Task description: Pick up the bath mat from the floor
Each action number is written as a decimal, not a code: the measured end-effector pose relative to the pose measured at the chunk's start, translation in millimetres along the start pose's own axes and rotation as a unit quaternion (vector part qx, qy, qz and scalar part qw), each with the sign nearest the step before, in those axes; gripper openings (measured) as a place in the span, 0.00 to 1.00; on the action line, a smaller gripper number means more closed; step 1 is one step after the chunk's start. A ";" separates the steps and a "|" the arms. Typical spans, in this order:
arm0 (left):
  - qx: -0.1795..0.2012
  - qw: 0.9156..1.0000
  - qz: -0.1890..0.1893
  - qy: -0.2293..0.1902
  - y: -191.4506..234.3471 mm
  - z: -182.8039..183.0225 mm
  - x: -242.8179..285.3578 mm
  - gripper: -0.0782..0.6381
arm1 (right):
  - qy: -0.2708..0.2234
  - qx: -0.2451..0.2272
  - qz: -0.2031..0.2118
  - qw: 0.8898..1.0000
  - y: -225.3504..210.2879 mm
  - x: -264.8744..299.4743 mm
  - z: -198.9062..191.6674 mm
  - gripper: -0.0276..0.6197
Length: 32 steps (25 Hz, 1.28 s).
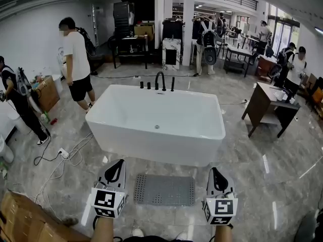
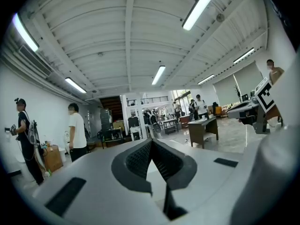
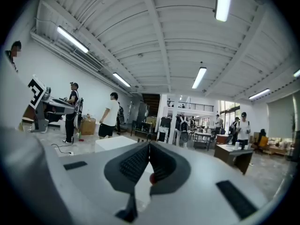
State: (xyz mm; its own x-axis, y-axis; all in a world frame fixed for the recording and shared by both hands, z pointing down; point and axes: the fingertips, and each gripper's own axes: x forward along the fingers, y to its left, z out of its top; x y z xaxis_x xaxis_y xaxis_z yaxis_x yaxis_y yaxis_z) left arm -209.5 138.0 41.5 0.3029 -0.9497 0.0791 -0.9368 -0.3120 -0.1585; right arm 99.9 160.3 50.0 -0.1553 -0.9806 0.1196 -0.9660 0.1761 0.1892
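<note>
Two grippers here, one per hand. The left gripper is clenched, pads pressed together with nothing between them. Same for the right gripper: jaws closed, empty. From the head view both are held up off the floor and pointing away from the person, with a marker cube on the back of each.

There's one bath mat, grey and dotted with holes, lying flat on the floor. In the head view it sits between the two grippers, and neither one touches it. Its long axis runs left to right, parallel to the near side of the single white bathtub. The far long edge is near the tub's base with a thin strip of tile showing between them. The near long edge faces the person's feet.

Room-wise, the tile to the right of the mat is open all the way to a brown desk. On the left it's tighter, with loose cables trailing over the floor and a cardboard box in the near corner. Two people stand well off on the left, one in a white shirt and one in black.
</note>
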 end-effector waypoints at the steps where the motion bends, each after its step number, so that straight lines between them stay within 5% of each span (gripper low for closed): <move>1: 0.000 1.000 0.000 0.002 -0.1 -1.1 -1.1 0.11 | -0.004 0.000 0.001 1.000 0.5 -1.0 1.7 0.08; 10: -0.016 1.000 -0.004 0.000 30.9 -14.9 -16.7 0.11 | -0.004 -0.010 -0.004 1.000 38.7 -1.5 16.1 0.08; 20: -0.013 0.999 -0.051 0.006 51.1 -34.9 -18.6 0.12 | 0.010 -0.002 -0.034 0.999 76.9 -12.1 6.4 0.08; 26: -0.003 0.998 -0.065 0.011 46.6 -41.7 2.3 0.11 | 0.019 -0.004 -0.042 0.999 68.6 -0.2 -2.8 0.08; 32: -0.001 0.999 -0.050 0.021 23.2 -27.6 53.2 0.11 | 0.021 0.003 -0.026 0.999 13.7 42.1 -8.2 0.08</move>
State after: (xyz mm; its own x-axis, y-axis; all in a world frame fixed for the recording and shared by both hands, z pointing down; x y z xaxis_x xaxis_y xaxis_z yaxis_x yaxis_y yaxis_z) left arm -220.0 81.0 69.2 0.3872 -0.9119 0.1361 -0.9026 -0.4050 -0.1458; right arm 81.7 122.1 65.6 -0.0957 -0.9841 0.1495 -0.9739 0.1236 0.1905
